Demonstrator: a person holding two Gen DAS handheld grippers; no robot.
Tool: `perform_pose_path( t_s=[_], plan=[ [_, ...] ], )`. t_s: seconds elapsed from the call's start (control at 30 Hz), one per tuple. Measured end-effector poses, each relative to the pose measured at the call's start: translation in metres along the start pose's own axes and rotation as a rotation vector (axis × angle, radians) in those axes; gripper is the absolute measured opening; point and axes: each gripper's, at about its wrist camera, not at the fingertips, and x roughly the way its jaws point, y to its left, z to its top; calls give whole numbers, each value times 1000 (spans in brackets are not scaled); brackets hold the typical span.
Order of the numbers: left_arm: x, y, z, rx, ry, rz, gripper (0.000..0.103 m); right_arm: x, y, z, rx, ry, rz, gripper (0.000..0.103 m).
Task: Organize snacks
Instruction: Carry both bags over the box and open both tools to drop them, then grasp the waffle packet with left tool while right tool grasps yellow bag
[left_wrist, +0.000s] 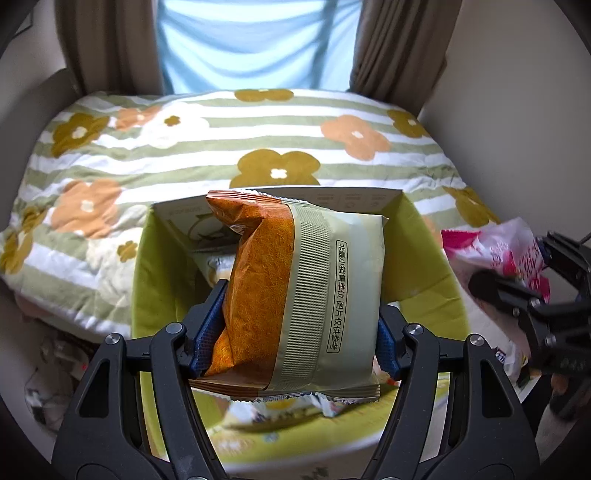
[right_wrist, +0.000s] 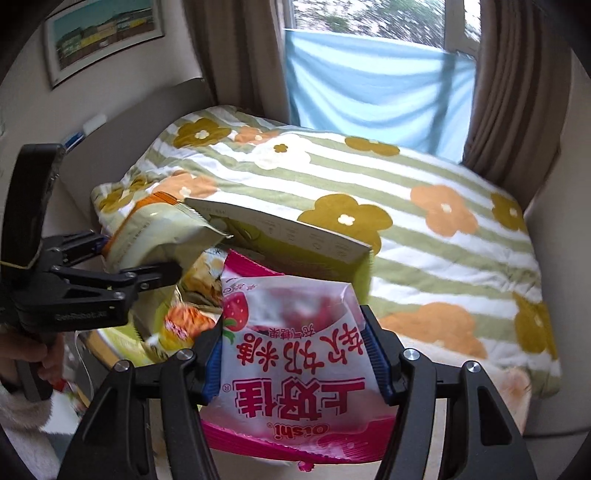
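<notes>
My left gripper (left_wrist: 301, 317) is shut on an orange and pale green snack packet (left_wrist: 295, 295) and holds it over the open green cardboard box (left_wrist: 155, 266). Other snack packets lie in the box (left_wrist: 258, 410). My right gripper (right_wrist: 295, 350) is shut on a pink and white strawberry candy bag (right_wrist: 291, 354), just right of the box (right_wrist: 295, 232). The left gripper (right_wrist: 140, 258) and its packet (right_wrist: 162, 232) show at the left of the right wrist view. The right gripper (left_wrist: 524, 291) and pink bag (left_wrist: 495, 247) show at the right edge of the left wrist view.
The box stands against a bed with a green-striped flowered quilt (left_wrist: 258, 129). Brown curtains (right_wrist: 517, 92) and a light blue cloth (right_wrist: 369, 88) hang behind the bed. A framed picture (right_wrist: 103, 33) hangs on the left wall. More packets lie at the lower left (left_wrist: 55, 376).
</notes>
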Motion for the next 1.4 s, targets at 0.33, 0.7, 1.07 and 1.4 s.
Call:
perform_pose_path(
  t_s=[0.33, 0.7, 1.07, 1.4],
  plan=[
    [32, -2, 20, 73, -17, 8, 103, 31, 0, 5, 126, 55, -66, 59],
    [36, 21, -8, -17, 56, 26, 102, 63, -6, 7, 152, 104, -32, 59],
    [27, 28, -16, -46, 50, 50, 102, 63, -10, 13, 186, -7, -48, 103],
    [5, 27, -28, -64, 29, 50, 102, 51, -6, 2, 185, 26, -36, 103]
  ],
)
